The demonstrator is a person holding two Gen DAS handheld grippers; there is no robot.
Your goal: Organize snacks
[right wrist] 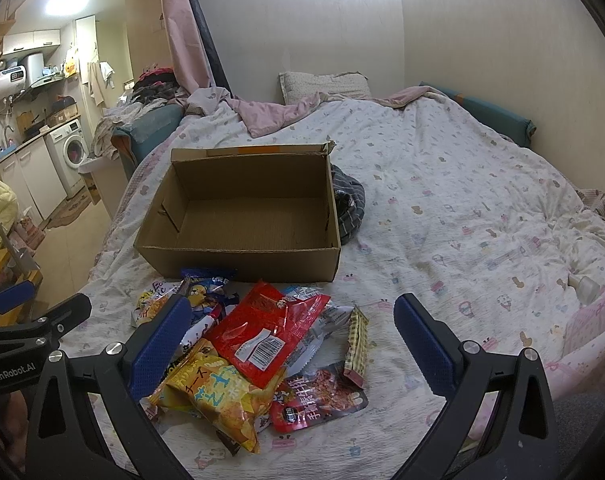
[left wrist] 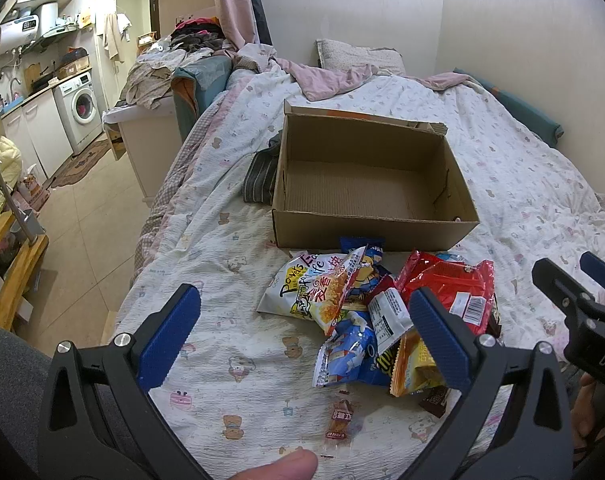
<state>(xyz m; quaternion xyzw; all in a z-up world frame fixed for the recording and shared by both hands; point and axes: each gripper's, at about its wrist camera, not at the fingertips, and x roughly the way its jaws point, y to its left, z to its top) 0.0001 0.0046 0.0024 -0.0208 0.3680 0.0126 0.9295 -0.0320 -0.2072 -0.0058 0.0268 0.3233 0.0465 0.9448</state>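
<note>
An open cardboard box (left wrist: 374,234) (right wrist: 238,265) with nothing inside sits on the bed quilt. In front of its near wall lies a pile of snack packets (left wrist: 382,312): a red packet (left wrist: 450,288) (right wrist: 266,332), a yellow chips bag (right wrist: 218,396), a white-and-yellow bag (left wrist: 302,292), a blue packet (left wrist: 346,352), a red jerky packet (right wrist: 318,400) and a checked stick packet (right wrist: 358,344). One small candy (left wrist: 340,426) lies apart, nearer me. My left gripper (left wrist: 302,332) hangs open over the pile's left side. My right gripper (right wrist: 292,344) hangs open over its right side. Neither holds anything.
A dark striped cloth (left wrist: 260,176) (right wrist: 348,204) lies against the box's far side wall. A pillow (left wrist: 358,54) and a pink blanket are at the bed's head. The bed edge drops to tiled floor (left wrist: 82,220) on the left. A thumb (left wrist: 278,468) shows at the bottom.
</note>
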